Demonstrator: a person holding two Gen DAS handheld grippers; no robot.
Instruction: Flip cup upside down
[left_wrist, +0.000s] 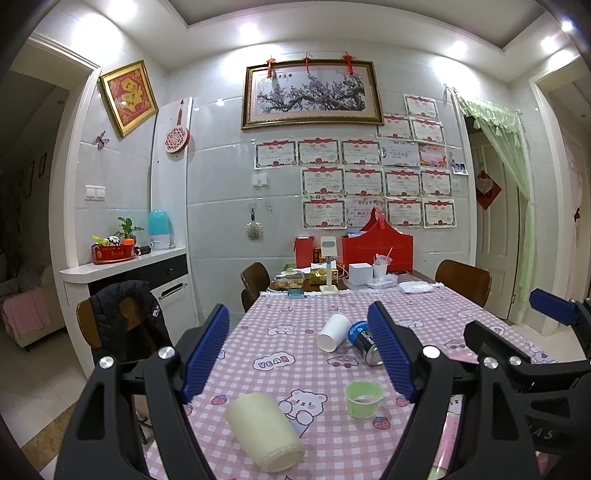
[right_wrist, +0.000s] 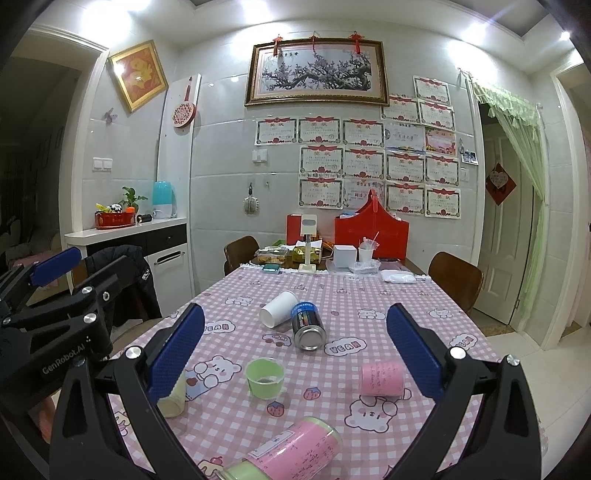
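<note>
1. Holding my left gripper (left_wrist: 299, 354) level above the near table edge, I am keeping its fingers spread wide and gripping nothing; a cream cup (left_wrist: 264, 432) is lying on its side just below.
2. My right gripper (right_wrist: 295, 358) is hovering alongside, equally spread and bare.
3. Between both, the green cup (right_wrist: 264, 377) is standing upright on the checked tablecloth (right_wrist: 369, 295).
4. Farther off, a white paper cup (right_wrist: 279, 308) is lying touching a tipped can (right_wrist: 307, 325).

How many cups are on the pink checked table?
4, maybe more hidden: white cup lying beside the can, green cup upright mid-table, cream cup lying near-left, pink cup right.
</note>
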